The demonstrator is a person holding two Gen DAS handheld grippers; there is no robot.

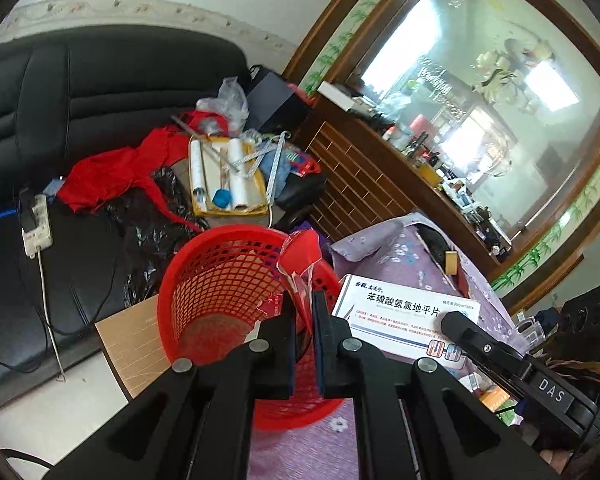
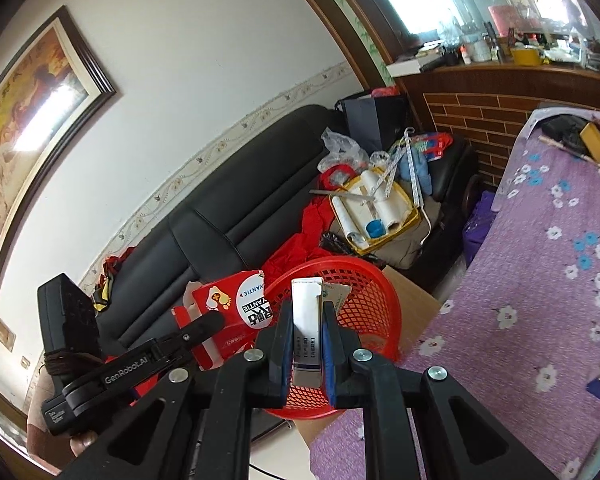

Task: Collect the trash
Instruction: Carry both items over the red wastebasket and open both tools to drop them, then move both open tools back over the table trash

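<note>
White walls with a patterned border strip enclose the room. A framed painting is hung on the wall above a black sofa. A large mirror in a dark wooden frame is mounted over a wooden counter crowded with small items too small to tell apart.

Clutter is heaped on the sofa seat: red cloth, a black plastic bag, a yellow tray holding white rolls, and a clear plastic bag. A white power strip is laid at the seat's front edge.

A table is covered by a purple flowered cloth. A red mesh basket is stood at the table's corner nearest the sofa, beside a sheet of cardboard; nothing can be made out inside it.

The left gripper is clenched on a red and clear wrapper, held above the basket's rim. In the right wrist view this wrapper is seen as a red pack just left of the basket.

The right gripper is clamped on a white medicine box, held upright over the basket's near rim. In the left wrist view the box's printed face is seen just right of the basket.
</note>
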